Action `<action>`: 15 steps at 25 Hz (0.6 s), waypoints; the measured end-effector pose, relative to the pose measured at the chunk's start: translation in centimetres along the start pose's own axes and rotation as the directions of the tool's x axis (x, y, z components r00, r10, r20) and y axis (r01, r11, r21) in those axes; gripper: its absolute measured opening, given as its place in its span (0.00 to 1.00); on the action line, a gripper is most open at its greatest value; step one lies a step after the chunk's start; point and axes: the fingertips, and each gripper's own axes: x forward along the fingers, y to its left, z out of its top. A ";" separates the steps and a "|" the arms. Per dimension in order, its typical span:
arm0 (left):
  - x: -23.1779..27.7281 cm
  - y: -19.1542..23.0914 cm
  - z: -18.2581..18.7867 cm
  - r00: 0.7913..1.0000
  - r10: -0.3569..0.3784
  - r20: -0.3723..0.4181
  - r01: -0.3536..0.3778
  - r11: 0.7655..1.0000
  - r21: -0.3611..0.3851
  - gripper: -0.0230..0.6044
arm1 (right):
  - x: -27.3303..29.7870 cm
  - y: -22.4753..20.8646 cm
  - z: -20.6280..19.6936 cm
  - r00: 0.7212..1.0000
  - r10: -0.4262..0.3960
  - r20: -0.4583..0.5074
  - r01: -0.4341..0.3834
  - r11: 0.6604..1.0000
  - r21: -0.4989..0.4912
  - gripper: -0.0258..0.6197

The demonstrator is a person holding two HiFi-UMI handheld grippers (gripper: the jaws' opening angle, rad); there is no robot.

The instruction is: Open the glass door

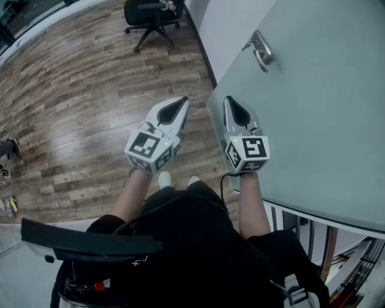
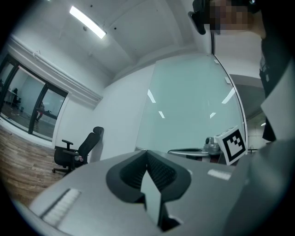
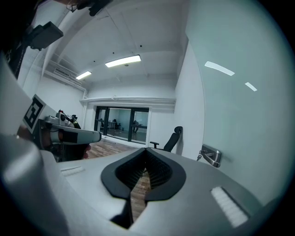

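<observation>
The glass door point(image 1: 325, 108) is a frosted, pale green pane. In the head view it fills the picture from 12 o'clock round to 4 o'clock. Its metal handle point(image 1: 260, 50) sits at 1 o'clock, near the free edge of the pane, and this edge runs down toward the centre.

The right gripper point(image 1: 231, 101) lies along this edge, its tips pointing to 12 o'clock, well short of the handle. Its jaws are pressed together and nothing is between them. Whether its side touches the glass, I cannot tell. In the right gripper view the handle is ahead at 3 o'clock and the pane rises on that side.

The left gripper point(image 1: 180, 101) is just beside the right one, at its 9 o'clock, apart from the door. Its jaws are also closed and empty.

From 7 to 11 o'clock the wooden floor point(image 1: 78, 96) lies wide and open. A black office chair point(image 1: 153, 18) stands at 12 o'clock, next to the white wall point(image 1: 222, 30).
</observation>
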 end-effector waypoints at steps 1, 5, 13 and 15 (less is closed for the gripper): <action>-0.2 -0.5 0.2 1.000 0.003 0.001 -0.003 1.000 0.003 0.04 | -0.6 0.2 0.2 1.000 0.006 0.010 -0.006 1.000 0.003 0.04; -1.1 -2.9 0.8 0.999 0.048 0.004 -0.048 0.999 0.005 0.03 | -3.7 0.8 0.8 0.998 0.046 0.049 -0.046 0.999 0.009 0.04; -3.5 -10.8 0.7 0.995 0.090 0.039 -0.090 0.996 0.006 0.04 | -12.2 1.4 0.0 0.990 0.130 0.061 -0.131 0.991 0.013 0.04; -4.0 -12.8 0.2 0.994 0.101 0.032 -0.102 0.995 0.016 0.03 | -14.1 1.2 -0.4 0.988 0.139 0.065 -0.141 0.989 0.032 0.04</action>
